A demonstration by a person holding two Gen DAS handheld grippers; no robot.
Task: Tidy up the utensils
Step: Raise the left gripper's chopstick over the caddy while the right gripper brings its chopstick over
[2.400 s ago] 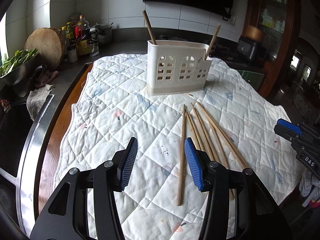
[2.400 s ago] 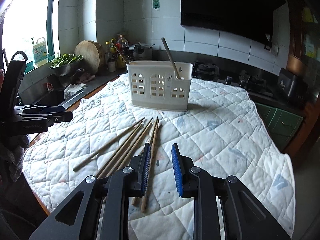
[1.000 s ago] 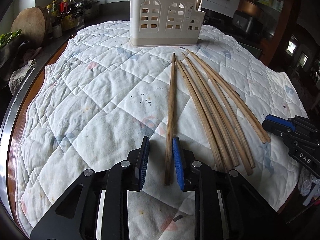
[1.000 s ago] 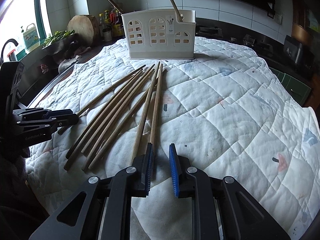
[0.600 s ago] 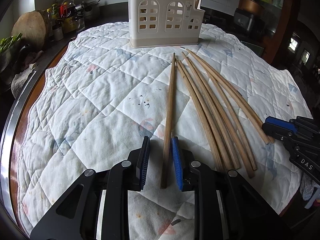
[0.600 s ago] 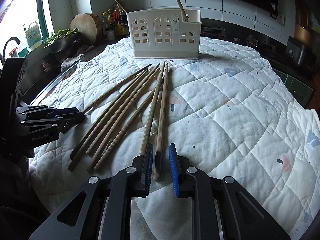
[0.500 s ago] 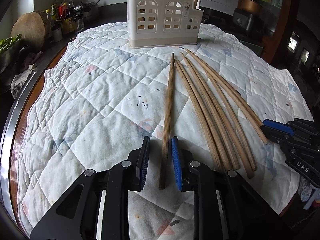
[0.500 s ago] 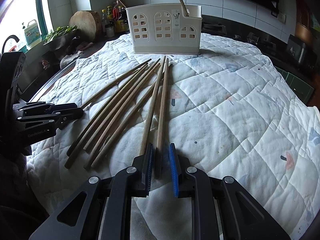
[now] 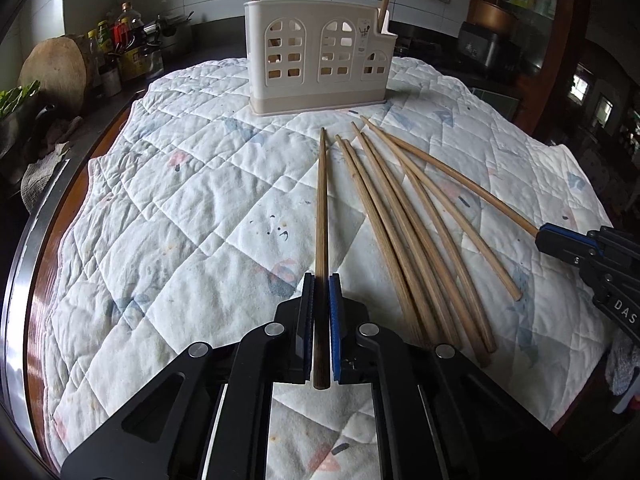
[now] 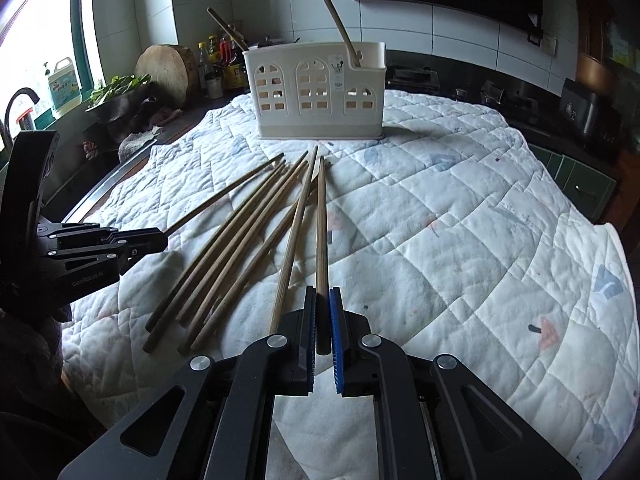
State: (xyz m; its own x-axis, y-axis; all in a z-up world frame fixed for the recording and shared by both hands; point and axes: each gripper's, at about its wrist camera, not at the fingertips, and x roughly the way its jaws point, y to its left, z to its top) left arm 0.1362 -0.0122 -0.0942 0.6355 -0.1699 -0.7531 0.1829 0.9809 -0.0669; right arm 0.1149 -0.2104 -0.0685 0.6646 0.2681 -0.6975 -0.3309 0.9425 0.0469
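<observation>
A light, stiff chopstick (image 9: pixel 321 208) is clamped at its thick end by each closed hand-held gripper (image 9: pixel 320 312), where grip is judged surest.

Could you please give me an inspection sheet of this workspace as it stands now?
Surface: white quilted cloth over a wooden counter, stained in spots.
Job's things: white utensil holder upright at the far end, two sticks standing in it; loose chopsticks fanned on the cloth.
Clutter: nothing seen on the cloth.
Grippers: left tool shut on the leftmost chopstick; right tool shut on the rightmost chopstick.
Cables: nothing seen.
Surroundings: bottles, round wooden block, greens, tiled wall.
</observation>
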